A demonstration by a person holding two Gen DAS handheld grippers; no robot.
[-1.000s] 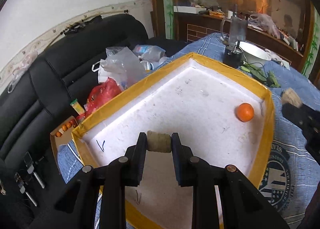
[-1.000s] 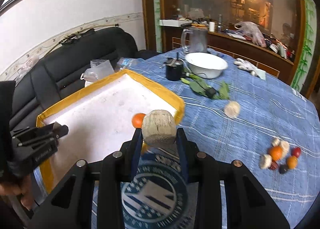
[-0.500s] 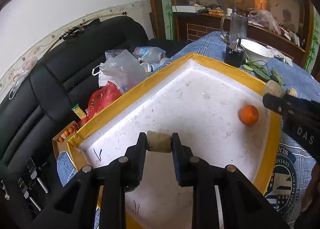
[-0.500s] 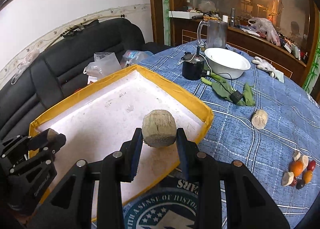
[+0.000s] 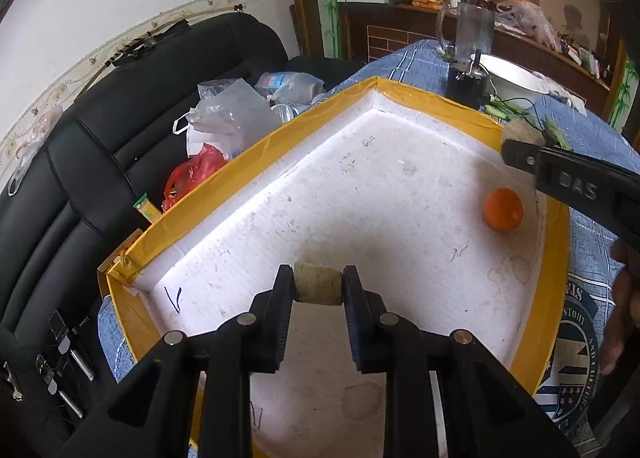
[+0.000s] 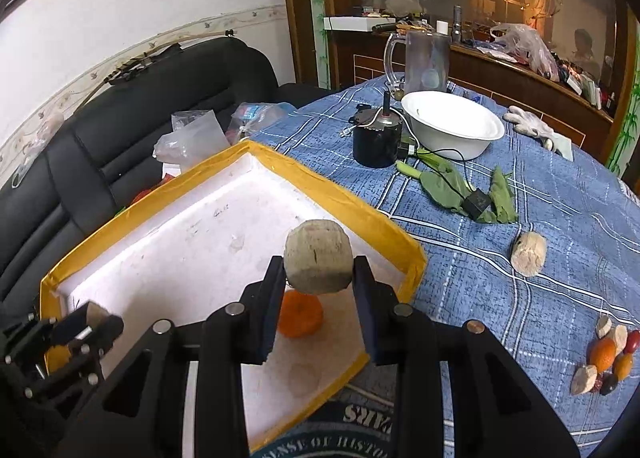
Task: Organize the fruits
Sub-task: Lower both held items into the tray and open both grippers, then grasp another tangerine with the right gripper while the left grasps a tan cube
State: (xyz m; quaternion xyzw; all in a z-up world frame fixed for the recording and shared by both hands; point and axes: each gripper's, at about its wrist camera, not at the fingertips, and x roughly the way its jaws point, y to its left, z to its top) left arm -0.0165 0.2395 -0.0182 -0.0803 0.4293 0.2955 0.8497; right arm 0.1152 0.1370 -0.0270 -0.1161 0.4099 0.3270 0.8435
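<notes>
- Blue checked tablecloth (image 6: 520,225) covers a round table; black sofa (image 5: 100,161) behind it with plastic bags (image 5: 236,113) piled on the seat.
- White foam tray (image 5: 400,193) with yellow taped rim sits at the table's sofa side. This looks to be the collecting spot.
- White bowl (image 6: 452,125), clear jug (image 6: 424,57) and a black canister (image 6: 376,141) stand beyond the tray; green leaves (image 6: 444,185) lie near them.
- Left gripper (image 5: 319,286): jaws narrow, clamped on a tan cork-like piece (image 5: 319,288), held over the tray's near end.
- Right gripper (image 6: 319,278): jaws narrow, clamped on a bigger tan chunk (image 6: 319,260), above the tray's table-side edge.
- One orange (image 5: 503,209) lies in the tray, near that edge. Only item seen resting inside.
- Progress, my reading: early. One fruit in, two pieces held in the jaws and not yet set down.
- Still out on the cloth: a lone tan piece (image 6: 528,254), and a small cluster of fruits (image 6: 604,354) (orange, red, dark, tan) well apart from the tray.
- Right view alone shows the leftover cluster, the lone piece and the bowl's full rim.
- Left view alone shows the tray's full floor, its sofa-side corner, and small metal tools (image 5: 64,362) down on the sofa. The orange is half hidden behind the jaws in the right view, clear in the left.
</notes>
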